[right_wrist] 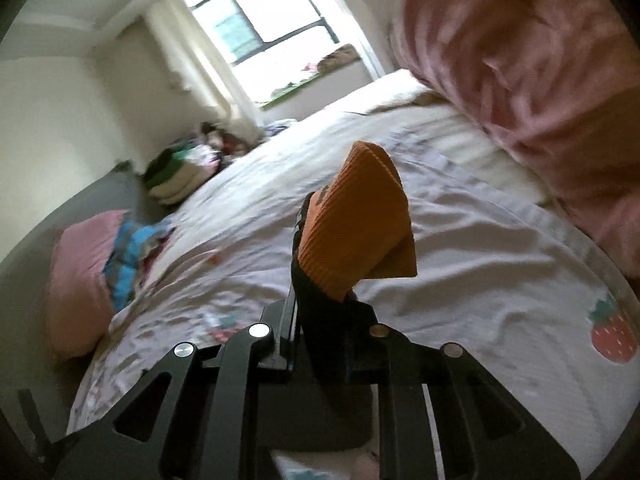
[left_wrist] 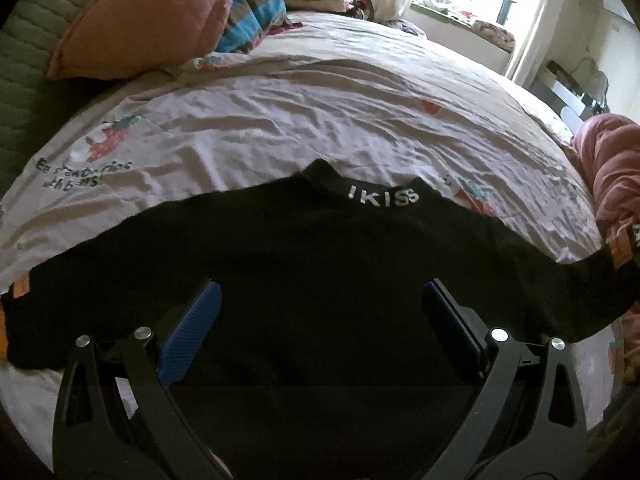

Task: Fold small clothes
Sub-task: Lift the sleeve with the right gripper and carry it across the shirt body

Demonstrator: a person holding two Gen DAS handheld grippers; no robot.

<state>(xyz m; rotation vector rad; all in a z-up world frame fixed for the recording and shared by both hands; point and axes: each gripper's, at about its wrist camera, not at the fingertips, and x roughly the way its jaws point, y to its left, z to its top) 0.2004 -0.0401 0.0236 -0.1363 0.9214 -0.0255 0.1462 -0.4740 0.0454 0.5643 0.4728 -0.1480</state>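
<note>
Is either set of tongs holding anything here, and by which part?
Right tongs grip the black top at its orange cuff. Left tongs are open, holding nothing.

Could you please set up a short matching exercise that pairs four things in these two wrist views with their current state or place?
Things:
1. left gripper
2. right gripper
3. black top
4. pink pillow

States or places:
A. lies spread on the strawberry-print sheet
B. shut on the orange cuff
C. leans at the head of the bed
D. open above dark fabric

Pairs: 1-D, 2-B, 3-A, 4-C
</note>
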